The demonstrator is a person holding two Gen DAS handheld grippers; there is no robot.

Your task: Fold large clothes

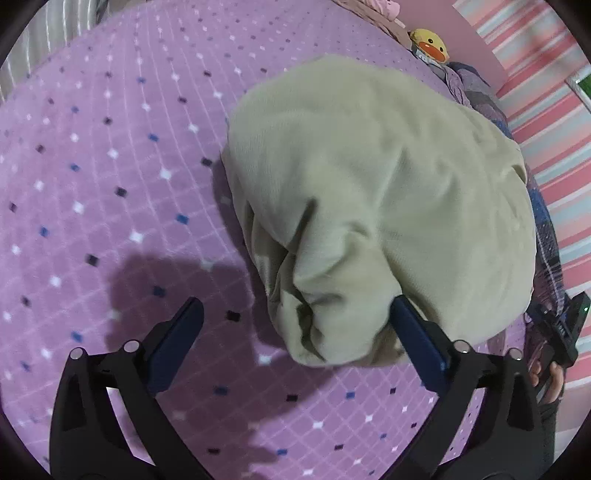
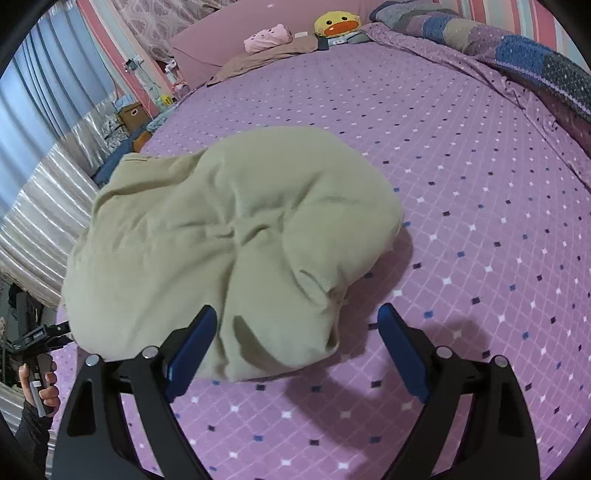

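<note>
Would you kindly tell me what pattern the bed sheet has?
The bed sheet is purple with a thin white grid and small white, blue and dark diamonds; clearest in the right wrist view.

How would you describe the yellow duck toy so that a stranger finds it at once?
Start from the big bed with the purple checked sheet and look to its far end, by the pink headboard. There the yellow duck toy sits, right of a pink plush toy. Only it is bright yellow with an orange beak.
</note>
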